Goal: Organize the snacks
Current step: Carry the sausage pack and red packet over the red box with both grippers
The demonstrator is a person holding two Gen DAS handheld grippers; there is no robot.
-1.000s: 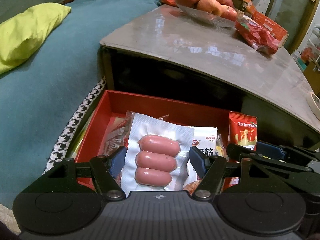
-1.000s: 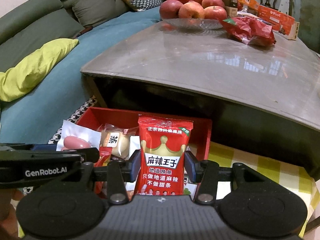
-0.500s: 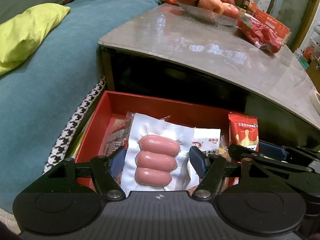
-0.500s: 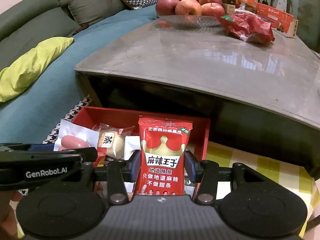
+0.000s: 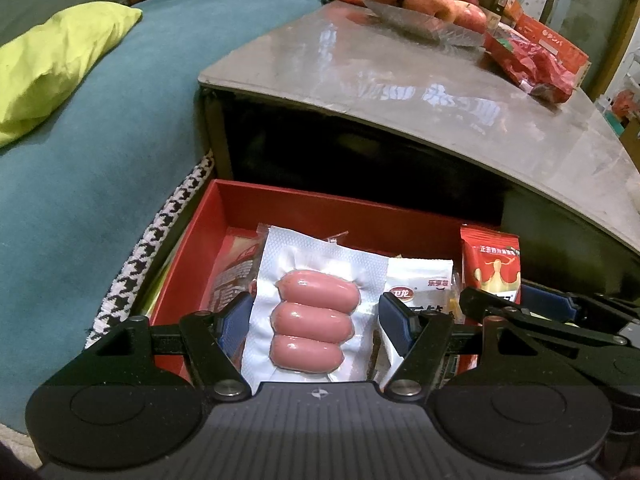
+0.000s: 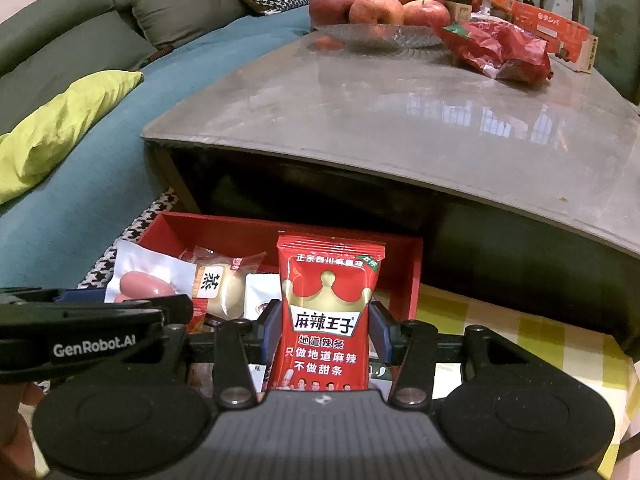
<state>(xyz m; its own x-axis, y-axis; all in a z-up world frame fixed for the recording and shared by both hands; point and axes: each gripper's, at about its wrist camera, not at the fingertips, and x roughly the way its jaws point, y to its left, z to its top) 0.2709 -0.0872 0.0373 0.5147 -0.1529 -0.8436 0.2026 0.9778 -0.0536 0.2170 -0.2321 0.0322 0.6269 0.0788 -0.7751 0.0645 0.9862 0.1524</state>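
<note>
An open red box [image 5: 320, 208] sits on the floor against the dark side of a low table, with several snack packets in it. My left gripper [image 5: 316, 320] is shut on a clear vacuum pack of three pink sausages [image 5: 312, 316], held just above the box's left half. My right gripper [image 6: 325, 328] is shut on an upright red spicy-strip packet [image 6: 328, 320] with a gold crown, over the box's right half. That red packet [image 5: 492, 268] also shows at the right of the left wrist view, and the sausage pack [image 6: 144, 280] at the left of the right wrist view.
In the box lie a white packet [image 5: 420, 280] and a wrapped bun [image 6: 220, 284]. The grey table top [image 5: 400, 80] carries a glass bowl of apples [image 5: 424, 20] and a red bag [image 5: 532, 64]. A teal sofa [image 5: 100, 160] with a lime pillow [image 5: 52, 60] is left; a yellow checked cloth [image 6: 520, 340] right.
Both grippers keep the same hold on their packets. The table and box have drifted only slightly in both views.
</note>
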